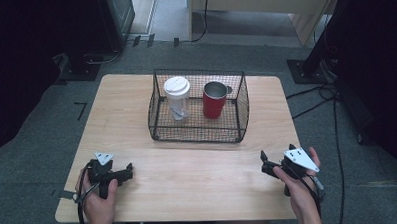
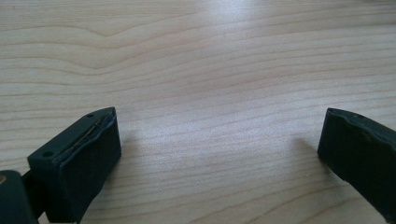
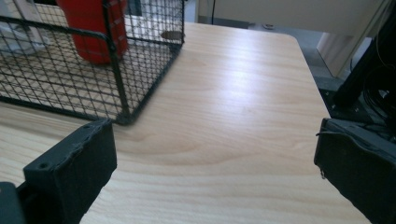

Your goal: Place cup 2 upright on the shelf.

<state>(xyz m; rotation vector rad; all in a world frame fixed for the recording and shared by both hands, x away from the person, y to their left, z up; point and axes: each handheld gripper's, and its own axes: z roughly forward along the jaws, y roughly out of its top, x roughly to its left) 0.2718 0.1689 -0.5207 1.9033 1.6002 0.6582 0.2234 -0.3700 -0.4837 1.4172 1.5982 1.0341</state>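
Wooden table (image 1: pixel 136 101) — basket (image 1: pixel 199 129) holds red cup (image 1: pixel 214 100).

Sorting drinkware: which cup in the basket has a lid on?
The clear cup on the left, capped by a white lid; the red cup beside it stands open.

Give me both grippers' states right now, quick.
Left gripper: open, holding nothing, over bare table.
Right gripper: open, holding nothing, near the wire basket.

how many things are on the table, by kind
wire basket: 1
red metal mug: 1, inside the basket
clear tumbler with white lid: 1, inside the basket
total: 3
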